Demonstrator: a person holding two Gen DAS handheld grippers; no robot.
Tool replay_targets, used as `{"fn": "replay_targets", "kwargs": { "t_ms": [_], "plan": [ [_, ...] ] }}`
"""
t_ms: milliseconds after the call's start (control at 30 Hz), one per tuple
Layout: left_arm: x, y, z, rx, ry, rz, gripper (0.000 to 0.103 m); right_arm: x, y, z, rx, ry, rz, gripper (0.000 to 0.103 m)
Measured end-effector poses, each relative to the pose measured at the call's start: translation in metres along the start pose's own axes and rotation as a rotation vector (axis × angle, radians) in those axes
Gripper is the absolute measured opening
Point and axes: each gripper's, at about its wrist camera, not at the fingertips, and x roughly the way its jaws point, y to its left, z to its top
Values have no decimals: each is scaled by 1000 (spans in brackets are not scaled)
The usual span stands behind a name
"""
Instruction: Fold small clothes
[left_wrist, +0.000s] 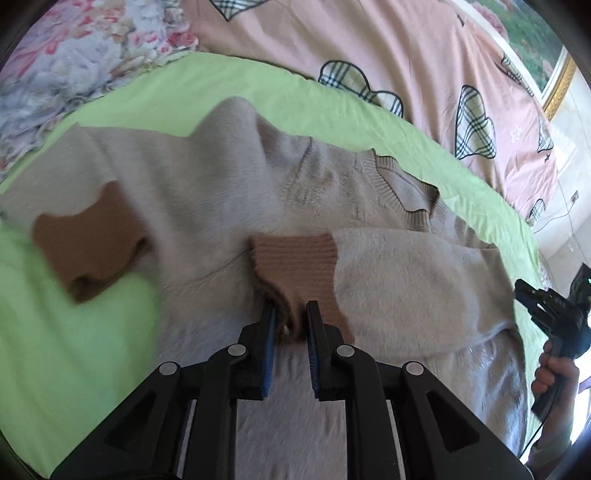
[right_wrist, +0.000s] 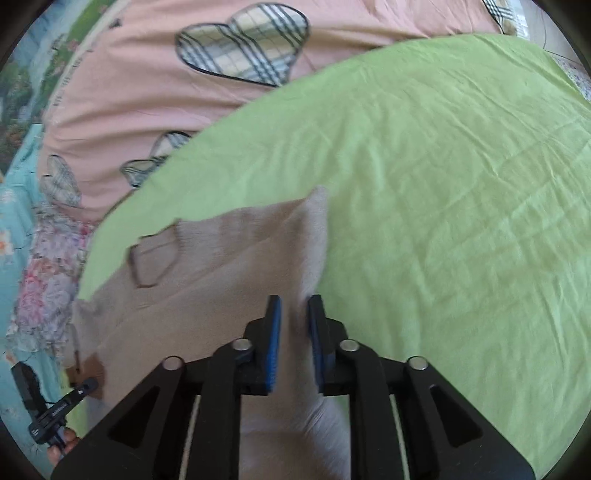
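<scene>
A small grey-beige knit sweater (left_wrist: 229, 192) with brown cuffs lies on a green sheet (left_wrist: 81, 332). In the left wrist view my left gripper (left_wrist: 290, 314) is shut on the brown cuff (left_wrist: 299, 258) of one sleeve, which is folded across the body. The other brown cuff (left_wrist: 88, 251) lies at the left. The right gripper (left_wrist: 554, 310) shows at the right edge, held by a hand. In the right wrist view my right gripper (right_wrist: 294, 310) is shut on the sweater's side edge (right_wrist: 314, 240); the neckline (right_wrist: 155, 258) lies to the left.
A pink quilt with plaid hearts (left_wrist: 369, 55) lies beyond the green sheet (right_wrist: 443, 184). A floral cloth (left_wrist: 74, 66) is bunched at the far left. A framed picture (left_wrist: 554, 66) and a wall stand at the right. The left gripper shows at the lower left (right_wrist: 55, 410) of the right wrist view.
</scene>
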Motion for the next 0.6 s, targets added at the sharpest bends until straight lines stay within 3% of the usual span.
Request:
{"fn": "replay_targets", "kwargs": {
  "t_ms": [33,233,367,467,533,600],
  "plan": [
    [-6,4,-4,-12,-4,-2,15,-6,6,-7,-10,-3,25,37],
    [-41,38,-26,-97,-15,3,16,-19,41,-68,-46,100,155,38],
    [-56,66,-25,-170,-44,36,22,-10,62,-101,-80,173,188,38],
    [-61,74,-15,-163,-76,90,41,-2,68,-118,-67,218,213,38],
    [-61,77,-7,-146,-91,141,63,-1,70,-127,-61,238,221,38],
    [-58,82,3,-155,-80,145,70,-1,73,-133,-66,245,215,38]
  ]
}}
